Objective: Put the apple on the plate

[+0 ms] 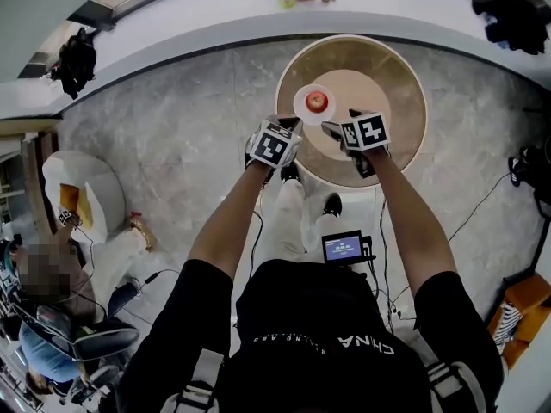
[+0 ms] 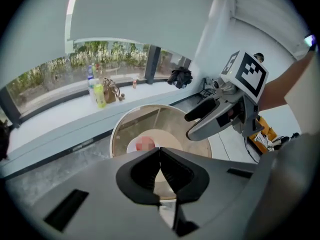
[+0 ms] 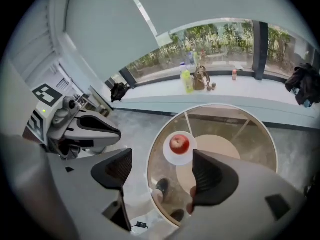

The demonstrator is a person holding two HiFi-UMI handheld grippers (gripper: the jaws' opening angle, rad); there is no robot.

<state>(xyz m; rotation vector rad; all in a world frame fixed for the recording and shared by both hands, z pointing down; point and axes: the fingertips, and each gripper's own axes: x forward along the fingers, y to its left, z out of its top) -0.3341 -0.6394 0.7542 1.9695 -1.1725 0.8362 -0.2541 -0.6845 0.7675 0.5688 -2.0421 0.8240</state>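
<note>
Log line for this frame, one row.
apple: on plate | left claw: shut, empty | right claw: open, empty

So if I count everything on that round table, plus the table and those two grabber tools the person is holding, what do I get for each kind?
Apple: 1
Plate: 1
Round glass table: 1
Grippers: 2, the left gripper, shut, and the right gripper, open
Total: 5
</note>
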